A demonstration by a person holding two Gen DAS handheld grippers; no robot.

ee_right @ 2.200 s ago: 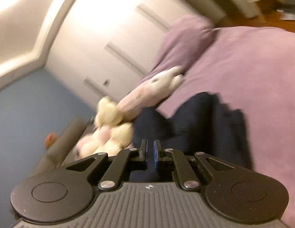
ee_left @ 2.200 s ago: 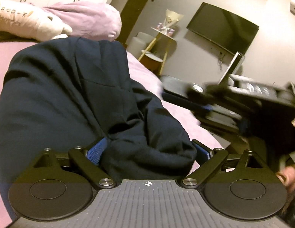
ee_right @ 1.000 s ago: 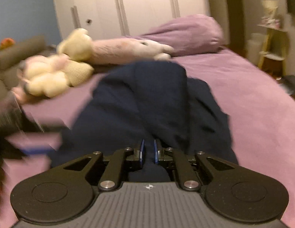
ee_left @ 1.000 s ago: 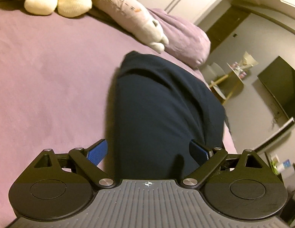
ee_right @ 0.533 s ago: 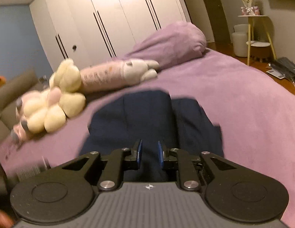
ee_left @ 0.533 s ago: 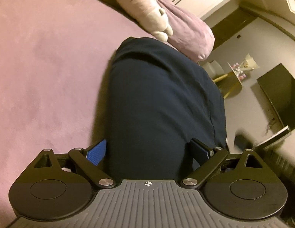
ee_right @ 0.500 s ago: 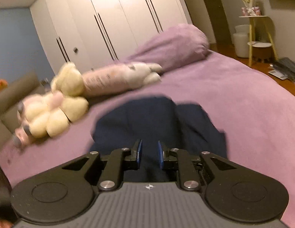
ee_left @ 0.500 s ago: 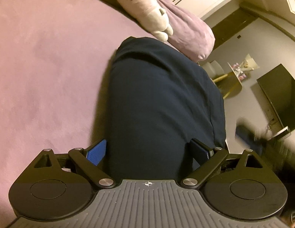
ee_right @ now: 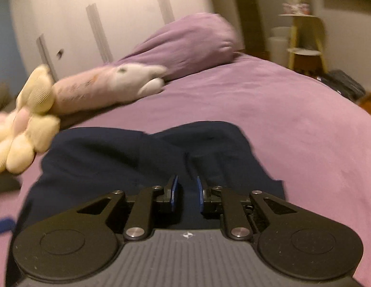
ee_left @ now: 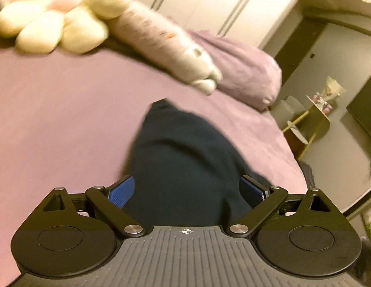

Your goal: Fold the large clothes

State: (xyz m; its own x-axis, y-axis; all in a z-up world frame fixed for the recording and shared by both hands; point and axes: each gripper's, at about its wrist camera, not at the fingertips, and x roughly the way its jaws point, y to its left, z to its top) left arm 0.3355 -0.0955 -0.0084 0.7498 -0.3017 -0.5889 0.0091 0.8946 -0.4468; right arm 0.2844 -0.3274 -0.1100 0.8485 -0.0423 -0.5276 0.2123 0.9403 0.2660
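Note:
A dark navy garment (ee_left: 185, 157) lies folded in a long heap on the purple bed (ee_left: 53, 124). My left gripper (ee_left: 185, 191) is wide open, its blue pads on either side of the garment's near end, above it. In the right wrist view the same garment (ee_right: 128, 157) spreads in front of my right gripper (ee_right: 185, 192), whose blue pads stand a narrow gap apart with nothing between them, just over the cloth.
A cream flower plush (ee_left: 53, 19) and a long pink plush (ee_left: 161, 43) lie at the head of the bed beside a purple pillow (ee_left: 245, 71). A yellow side table (ee_left: 314, 117) stands past the bed's right edge. White wardrobe doors (ee_right: 101, 19) are behind.
My right gripper has opened from shut to a narrow gap and let go of the cloth. The left view has tilted up and pulled back, showing more of the plush toys.

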